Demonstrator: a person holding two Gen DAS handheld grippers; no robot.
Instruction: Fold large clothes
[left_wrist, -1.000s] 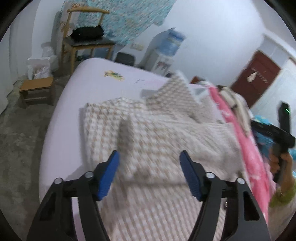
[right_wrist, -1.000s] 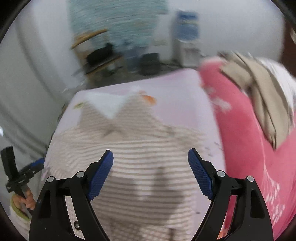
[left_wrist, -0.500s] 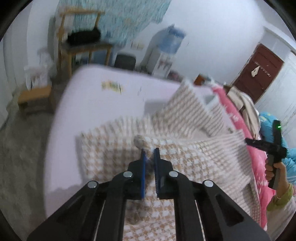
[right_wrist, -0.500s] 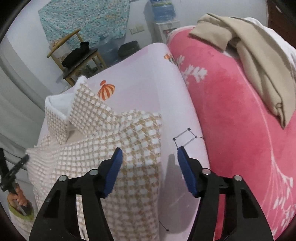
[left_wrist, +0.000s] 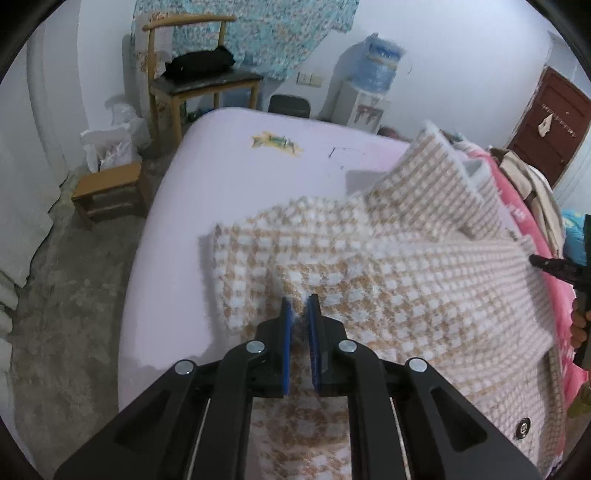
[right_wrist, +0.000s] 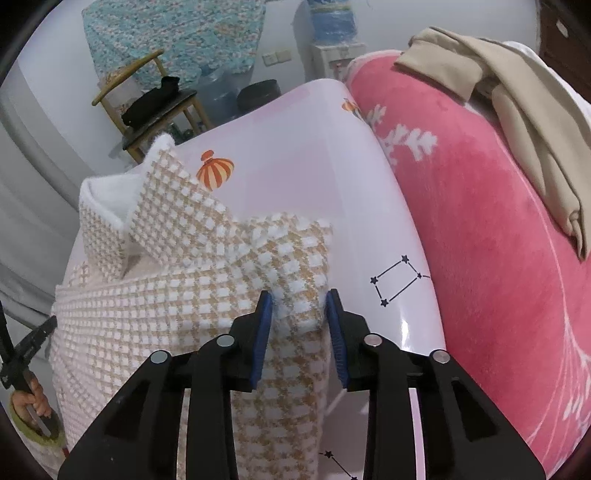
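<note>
A large beige-and-white checked coat lies on a pale lilac bed, its collar standing up at the far end. My left gripper is shut on a pinched fold of the coat near its left edge and holds it raised. In the right wrist view the coat spreads to the left, and my right gripper has its jaws close around a bunched corner of the fabric, gripping it above the bed sheet.
A pink blanket with beige clothes on it runs along the bed's right side. A wooden chair, a small stool and a water dispenser stand beyond the bed. Bare floor lies left.
My left gripper went from open to shut on a fold of the coat and lifted it. My right gripper closed in from wide open onto the coat's corner.
</note>
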